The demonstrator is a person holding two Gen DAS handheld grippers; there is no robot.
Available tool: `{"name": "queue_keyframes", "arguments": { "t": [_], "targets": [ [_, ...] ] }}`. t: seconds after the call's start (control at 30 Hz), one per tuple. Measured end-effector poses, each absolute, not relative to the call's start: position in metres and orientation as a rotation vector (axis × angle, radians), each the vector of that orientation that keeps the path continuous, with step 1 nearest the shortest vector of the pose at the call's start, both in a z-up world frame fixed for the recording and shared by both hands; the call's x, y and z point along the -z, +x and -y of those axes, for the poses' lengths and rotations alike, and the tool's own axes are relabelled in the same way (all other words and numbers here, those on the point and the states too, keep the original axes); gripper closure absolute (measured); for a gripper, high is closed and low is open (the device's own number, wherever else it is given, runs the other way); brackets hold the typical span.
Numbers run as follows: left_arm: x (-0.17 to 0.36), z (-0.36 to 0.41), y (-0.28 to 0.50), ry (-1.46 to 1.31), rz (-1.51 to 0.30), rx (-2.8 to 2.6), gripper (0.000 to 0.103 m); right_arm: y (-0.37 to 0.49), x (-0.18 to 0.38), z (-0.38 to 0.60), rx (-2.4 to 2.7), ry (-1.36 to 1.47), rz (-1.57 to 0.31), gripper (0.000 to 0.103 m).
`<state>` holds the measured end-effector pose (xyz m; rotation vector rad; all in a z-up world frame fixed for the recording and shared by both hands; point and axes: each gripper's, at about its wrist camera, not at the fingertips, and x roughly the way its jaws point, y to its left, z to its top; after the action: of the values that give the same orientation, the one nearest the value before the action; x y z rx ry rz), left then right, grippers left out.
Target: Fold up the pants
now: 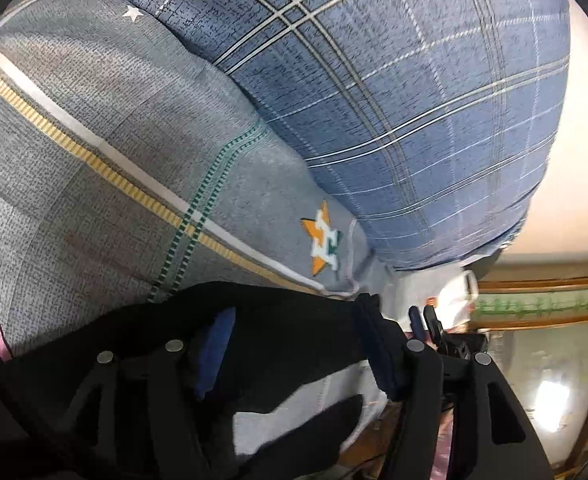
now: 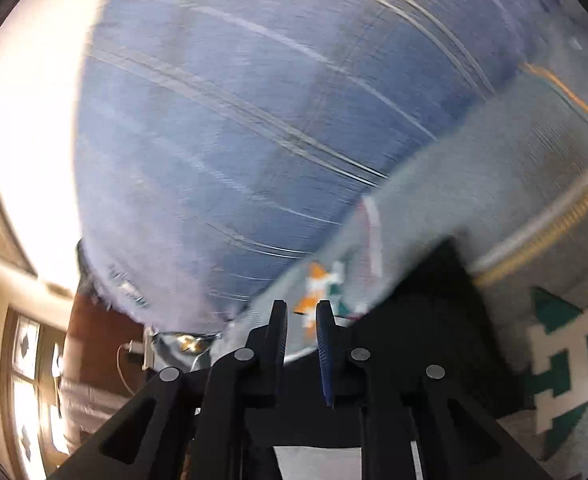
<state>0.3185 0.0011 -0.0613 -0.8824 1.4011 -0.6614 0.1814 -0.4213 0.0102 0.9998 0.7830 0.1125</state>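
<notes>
bed (image 1: 74, 152): grey sheet | blue plaid quilt (image 1: 393, 100) upper right | black pants (image 1: 294, 332) at bottom | left gripper (image 1: 313, 344) jaws released wide over pants | right gripper (image 2: 301, 332) jaws slightly parted, gripping nothing

A bed sheet (image 1: 94, 128), grey with yellow stripes and stars, carries black pants (image 1: 294, 332) at 6 o'clock and a blue plaid quilt (image 1: 393, 100) bulging at 1 o'clock.

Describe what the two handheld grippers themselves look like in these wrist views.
Both are matte black. The left gripper and the right gripper have angular linkage arms with cut-out openings, joined by round silver-grey pivot pins. The fingers are narrow and flat; blue pads show on the left gripper's fingers and on one finger of the right. No sleeve or cable is visible.
</notes>
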Motion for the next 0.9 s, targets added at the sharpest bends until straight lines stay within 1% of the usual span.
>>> {"name": "queue_keyframes", "arguments": {
  "t": [0.03,0.1,0.2,0.3,0.4,0.53,0.63,0.7,0.77,0.9],
  "targets": [
    [0.062,-0.005,0.319,-0.918,-1.401,0.666,0.039,0.182,-0.015,0.416,-0.143,0.983,-0.764,0.078],
    [0.064,-0.011,0.319,-0.982,-1.400,0.672,0.037,0.185,-0.022,0.394,-0.186,0.957,-0.742,0.051],
    [0.062,-0.011,0.310,-0.985,-1.418,0.663,0.035,0.191,-0.028,0.348,-0.262,0.861,-0.775,0.050],
    [0.044,-0.011,0.291,-0.931,-1.428,0.683,0.035,0.192,-0.034,0.303,-0.372,0.771,-0.818,0.050],
    [0.014,-0.023,0.254,-0.792,-1.338,0.672,0.035,0.188,-0.037,0.269,-0.430,0.707,-0.850,0.050],
    [-0.001,-0.055,0.203,-0.720,-1.266,0.627,0.034,0.170,-0.032,0.237,-0.440,0.667,-0.861,0.050],
    [0.011,-0.093,0.167,-0.778,-1.244,0.515,0.034,0.150,-0.022,0.210,-0.452,0.665,-0.846,0.050],
    [0.024,-0.127,0.143,-0.877,-1.220,0.431,0.034,0.136,-0.017,0.191,-0.446,0.655,-0.826,0.050],
    [0.031,-0.149,0.132,-0.920,-1.201,0.366,0.034,0.123,-0.012,0.168,-0.453,0.630,-0.813,0.050],
    [0.024,-0.174,0.129,-0.952,-1.130,0.300,0.034,0.102,0.001,0.126,-0.488,0.583,-0.866,0.050]
  ]
}}
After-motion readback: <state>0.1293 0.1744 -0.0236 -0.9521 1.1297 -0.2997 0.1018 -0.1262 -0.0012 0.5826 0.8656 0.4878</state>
